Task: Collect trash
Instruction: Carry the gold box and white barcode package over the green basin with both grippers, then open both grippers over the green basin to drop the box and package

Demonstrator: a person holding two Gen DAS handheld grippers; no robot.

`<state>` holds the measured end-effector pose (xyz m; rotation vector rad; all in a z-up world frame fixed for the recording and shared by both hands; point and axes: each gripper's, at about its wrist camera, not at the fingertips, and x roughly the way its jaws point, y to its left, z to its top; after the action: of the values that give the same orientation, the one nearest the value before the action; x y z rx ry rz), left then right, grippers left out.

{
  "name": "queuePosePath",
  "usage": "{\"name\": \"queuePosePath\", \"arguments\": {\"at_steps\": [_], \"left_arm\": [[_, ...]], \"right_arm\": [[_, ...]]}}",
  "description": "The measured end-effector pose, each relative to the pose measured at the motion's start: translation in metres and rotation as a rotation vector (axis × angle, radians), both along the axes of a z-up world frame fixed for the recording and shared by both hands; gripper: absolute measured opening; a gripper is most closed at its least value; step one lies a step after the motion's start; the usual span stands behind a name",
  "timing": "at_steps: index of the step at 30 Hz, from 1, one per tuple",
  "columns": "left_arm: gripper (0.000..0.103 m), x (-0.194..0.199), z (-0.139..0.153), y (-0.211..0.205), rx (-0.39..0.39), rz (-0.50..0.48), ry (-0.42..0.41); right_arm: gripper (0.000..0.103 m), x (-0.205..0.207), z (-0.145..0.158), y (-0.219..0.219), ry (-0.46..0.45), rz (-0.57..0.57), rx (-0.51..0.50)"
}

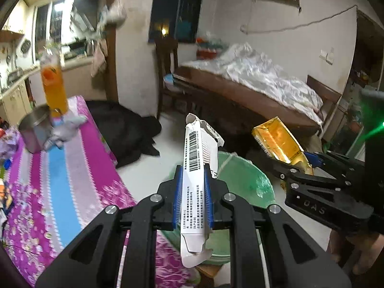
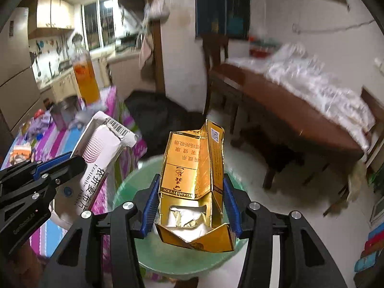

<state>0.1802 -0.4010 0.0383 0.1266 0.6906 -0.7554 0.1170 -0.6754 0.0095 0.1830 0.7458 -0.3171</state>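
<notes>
Your left gripper [image 1: 193,192] pinches a flattened white medicine box [image 1: 198,168] between its blue pads, held above the green bin [image 1: 242,175]. Your right gripper [image 2: 192,201] clamps a torn gold cigarette pack [image 2: 194,180] over that same bin [image 2: 124,192]. Beside the bin stands the table with the striped pink cloth [image 1: 62,172], bearing an orange drink bottle [image 1: 54,81].

White barcoded carton [image 1: 197,168], gold pack [image 2: 194,175], green bin [image 1: 242,175], pink-and-blue striped floral tablecloth [image 1: 57,180]
</notes>
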Motion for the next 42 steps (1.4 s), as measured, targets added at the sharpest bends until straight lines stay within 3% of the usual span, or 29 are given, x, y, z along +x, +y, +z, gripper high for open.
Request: {"name": "queuePosePath", "arguments": {"at_steps": [3, 10, 37, 38, 39, 41, 42], "left_arm": [[0.015, 0.009, -0.012, -0.015, 0.032, -0.008, 0.058], [0.015, 0.024, -0.032, -0.020, 0.088, 0.028, 0.119], [0.015, 0.041, -0.045, -0.029, 0.120, 0.050, 0.177], [0.019, 0.040, -0.046, -0.029, 0.126, 0.050, 0.175], [0.035, 0.040, -0.046, -0.030, 0.134, 0.059, 0.168], [0.057, 0.040, -0.045, -0.028, 0.125, 0.072, 0.155], [0.059, 0.040, -0.045, -0.026, 0.122, 0.076, 0.151]], "right_arm": [[0.050, 0.013, -0.023, -0.021, 0.099, 0.022, 0.042], [0.051, 0.038, -0.051, -0.040, 0.215, 0.045, 0.100], [0.054, 0.047, -0.069, -0.031, 0.260, 0.068, 0.122], [0.057, 0.047, -0.069, -0.031, 0.258, 0.065, 0.121], [0.064, 0.046, -0.068, -0.032, 0.251, 0.064, 0.124], [0.065, 0.044, -0.066, -0.035, 0.234, 0.056, 0.130], [0.065, 0.043, -0.066, -0.036, 0.226, 0.053, 0.133]]}}
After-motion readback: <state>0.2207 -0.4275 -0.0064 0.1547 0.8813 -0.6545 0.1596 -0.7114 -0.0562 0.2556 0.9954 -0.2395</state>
